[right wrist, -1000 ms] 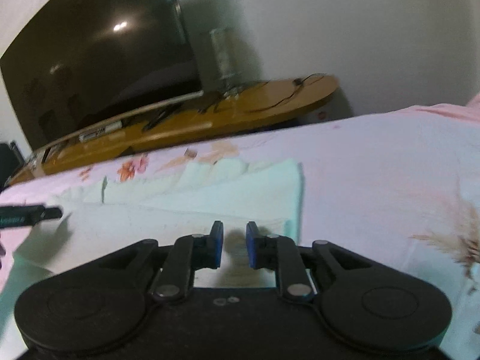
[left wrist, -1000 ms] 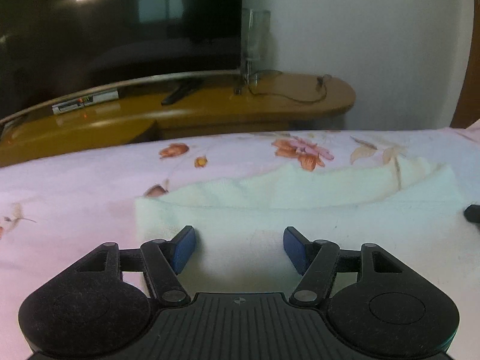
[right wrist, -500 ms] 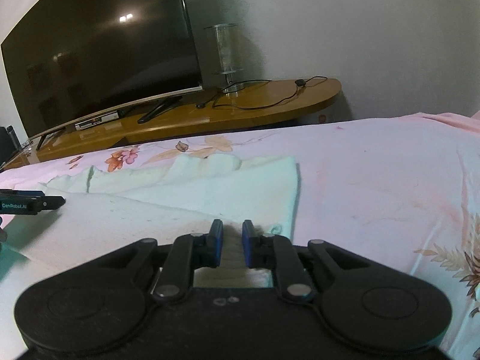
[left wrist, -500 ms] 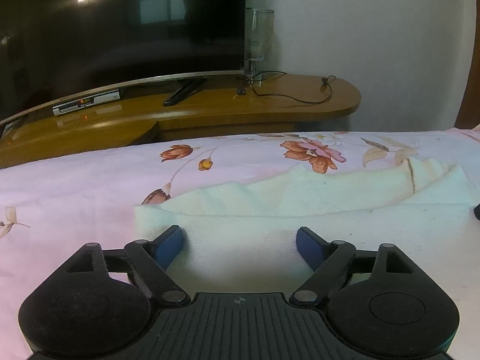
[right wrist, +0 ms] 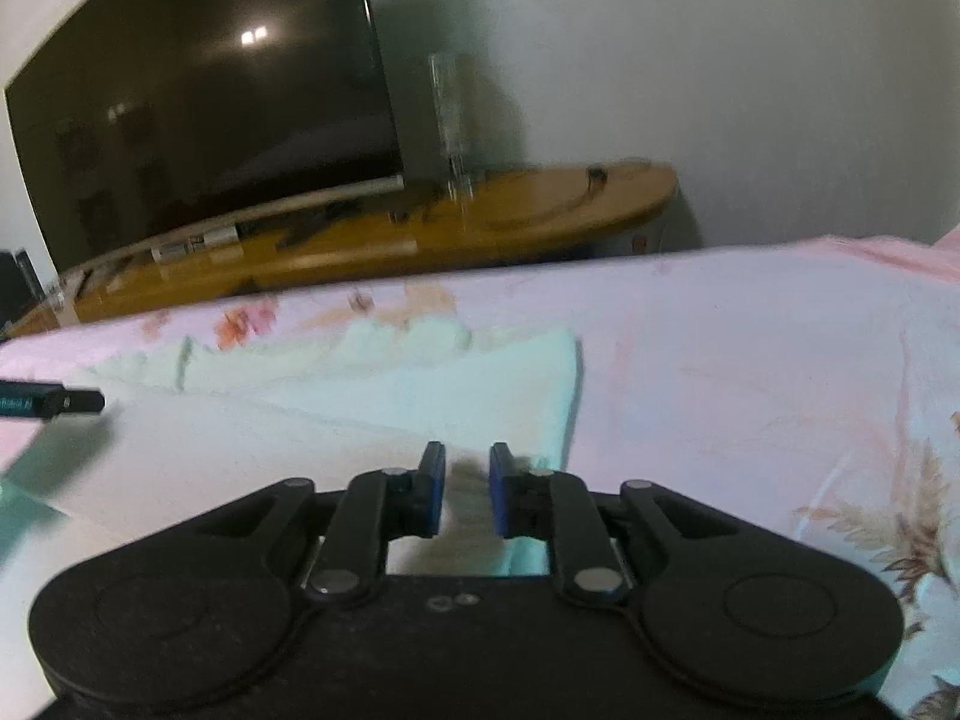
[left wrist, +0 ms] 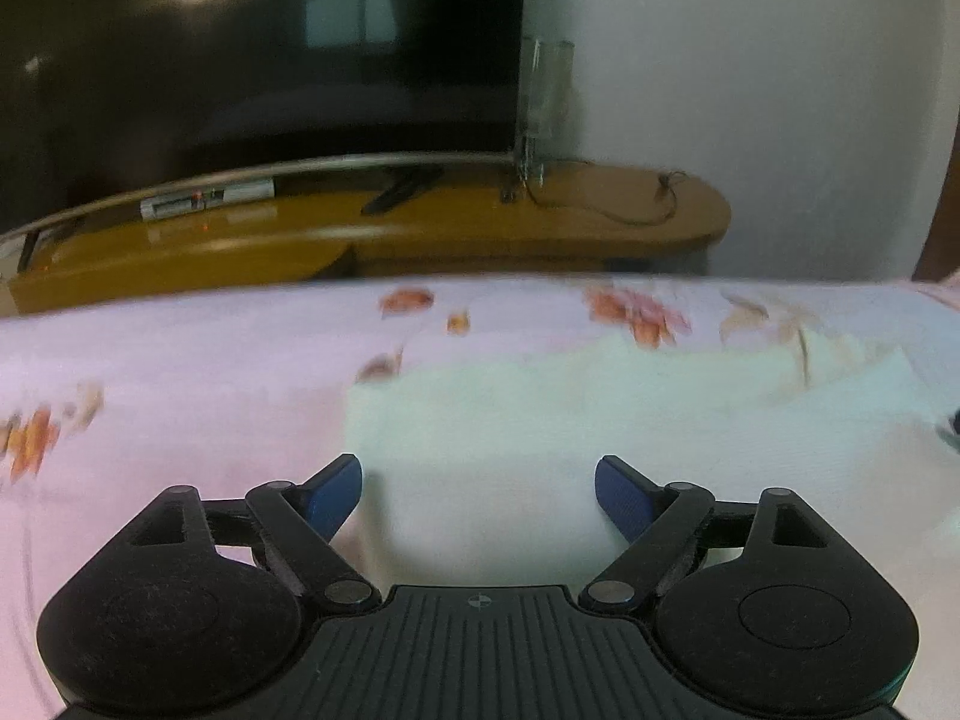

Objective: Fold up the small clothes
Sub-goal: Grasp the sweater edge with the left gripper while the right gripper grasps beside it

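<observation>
Fold laid down, release under way, by the look of it. Nearest in the left wrist view: left tongs (left wrist: 478, 495) spread wide, blue pads (left wrist: 333, 495) clear of the cloth, nothing gripped; jaws just opened over the last second, with only flat cloth lying below the gap. Just beyond the tips: cream garment (left wrist: 540, 420), doubled over on the pink floral sheet (left wrist: 180, 372), its left edge in line with the left pad, a ragged under-layer peeking out at the far side. In the right wrist view: right tongs (right wrist: 467, 489) narrow, a slim gap between the pads, jaws parted a little further in the last half second; a dark fold of cloth sits right at the gap, though whether pinched or merely beneath, hard to tell. Ahead and left of those tips, the garment's folded slab (right wrist: 420, 384) with its right edge just past the right pad; tip of the left tongs poking in at far left. Farther off: wooden stand (right wrist: 480, 222), then the dark TV (right wrist: 210, 108) against the wall. Next move, probably: let go fully on the right, lift both away, then take a fresh edge for the second fold, needing a low, flat approach so as not to drag the top layer askew. Against the earlier frame: left jaws much wider, garment slightly farther from the tips, view now blurred; right jaws a shade wider.
</observation>
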The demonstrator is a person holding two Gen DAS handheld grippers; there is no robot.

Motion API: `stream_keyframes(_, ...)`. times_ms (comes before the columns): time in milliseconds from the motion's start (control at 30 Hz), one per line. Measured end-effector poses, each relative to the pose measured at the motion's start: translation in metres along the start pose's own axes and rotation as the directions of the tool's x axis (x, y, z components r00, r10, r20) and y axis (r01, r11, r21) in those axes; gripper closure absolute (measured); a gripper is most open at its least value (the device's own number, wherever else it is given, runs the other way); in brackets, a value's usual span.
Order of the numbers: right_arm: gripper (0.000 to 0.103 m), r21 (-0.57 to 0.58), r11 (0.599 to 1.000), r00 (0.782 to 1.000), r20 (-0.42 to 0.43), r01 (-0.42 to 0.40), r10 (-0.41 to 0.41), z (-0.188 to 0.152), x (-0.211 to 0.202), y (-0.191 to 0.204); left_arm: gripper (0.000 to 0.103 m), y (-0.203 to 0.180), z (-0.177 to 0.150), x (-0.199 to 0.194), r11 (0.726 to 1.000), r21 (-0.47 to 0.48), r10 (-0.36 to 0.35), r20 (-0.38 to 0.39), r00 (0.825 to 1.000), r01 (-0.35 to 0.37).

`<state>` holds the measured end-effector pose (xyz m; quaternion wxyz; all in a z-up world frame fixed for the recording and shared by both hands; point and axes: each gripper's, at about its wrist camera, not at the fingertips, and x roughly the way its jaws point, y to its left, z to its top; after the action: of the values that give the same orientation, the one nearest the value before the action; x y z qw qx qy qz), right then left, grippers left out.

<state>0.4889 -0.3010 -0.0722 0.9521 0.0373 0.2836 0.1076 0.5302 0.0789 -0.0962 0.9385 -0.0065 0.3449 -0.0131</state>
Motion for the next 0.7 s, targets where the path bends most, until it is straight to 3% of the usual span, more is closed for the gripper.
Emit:
stream_keyframes(33, 0.082, -0.01, 1.0, 1.0, -0.013, -0.007, 0.007, -0.003, -0.002, 0.001, 0.016, 0.001, -0.008, 0.002, 1.0, 0.012, 0.015, -0.033, 0.999, -0.014)
stream_keyframes(100, 0.082, -0.057, 0.998, 0.997, -0.082, 0.005, -0.009, -0.013, 0.005, 0.002, 0.011, 0.012, -0.021, 0.0, 0.999, -0.053, 0.001, -0.028, 1.0, -0.002)
stream_keyframes(167, 0.081, -0.082, 0.997, 0.997, -0.073, 0.011, -0.017, -0.017, 0.0, 0.003, 0.011, 0.017, -0.023, -0.008, 0.997, -0.072, 0.022, -0.04, 0.999, -0.025)
stream_keyframes(233, 0.081, -0.049, 0.999, 0.997, -0.076, 0.022, -0.026, -0.013, -0.011, 0.002, 0.011, 0.02, -0.032, -0.024, 0.995, -0.084, 0.042, -0.047, 0.998, -0.046)
stream_keyframes(400, 0.078, 0.072, 0.997, 0.997, -0.074, 0.006, 0.0, -0.031, -0.073, -0.016, 0.011, 0.026, -0.089, -0.096, 0.992, -0.125, 0.0, -0.046, 0.999, -0.005)
stream_keyframes(467, 0.066, 0.141, 0.99, 0.995, -0.097, -0.017, 0.031, -0.051, -0.104, -0.027, 0.012, 0.026, -0.119, -0.127, 0.989, -0.144, -0.029, -0.052, 0.998, 0.021)
stream_keyframes(533, 0.059, 0.215, 0.976, 0.99, -0.121, -0.041, 0.068, -0.075, -0.137, -0.035, 0.026, 0.026, -0.147, -0.16, 0.988, -0.149, -0.043, -0.052, 0.998, 0.035)
stream_keyframes(600, 0.059, 0.271, 0.962, 0.986, -0.141, -0.046, 0.087, -0.101, -0.174, -0.038, 0.033, 0.026, -0.169, -0.191, 0.986, -0.16, -0.054, -0.073, 0.996, 0.041)
stream_keyframes(700, 0.059, 0.324, 0.946, 0.982, -0.163, -0.034, 0.092, -0.132, -0.226, -0.036, 0.033, 0.03, -0.196, -0.229, 0.967, -0.233, -0.13, -0.102, 0.986, 0.103)
